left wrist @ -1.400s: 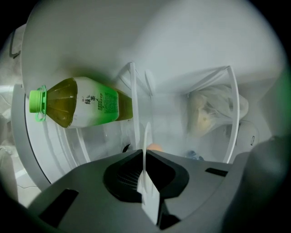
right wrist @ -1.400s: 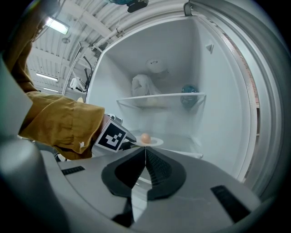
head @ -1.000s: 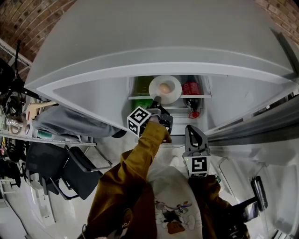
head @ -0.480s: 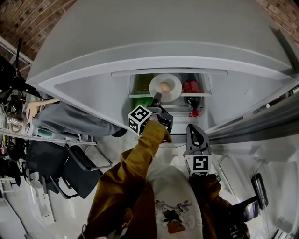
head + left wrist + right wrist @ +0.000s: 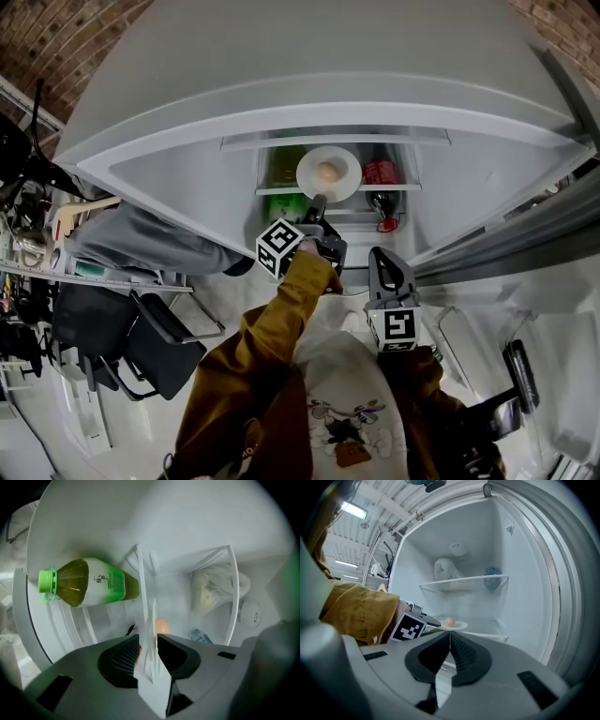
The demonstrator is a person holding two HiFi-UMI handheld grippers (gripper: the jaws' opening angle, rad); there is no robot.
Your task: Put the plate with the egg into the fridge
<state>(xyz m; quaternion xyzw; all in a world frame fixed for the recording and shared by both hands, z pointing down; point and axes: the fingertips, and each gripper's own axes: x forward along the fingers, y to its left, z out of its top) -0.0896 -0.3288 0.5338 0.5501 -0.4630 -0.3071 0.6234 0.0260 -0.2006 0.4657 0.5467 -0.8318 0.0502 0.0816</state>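
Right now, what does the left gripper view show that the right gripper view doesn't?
Only the left gripper view shows the bottle of greenish drink with its green cap. Only the right gripper view shows the mustard sleeve and the ceiling lights outside the fridge. Both show the plate with the egg on it, and the white bag on a shelf further in.
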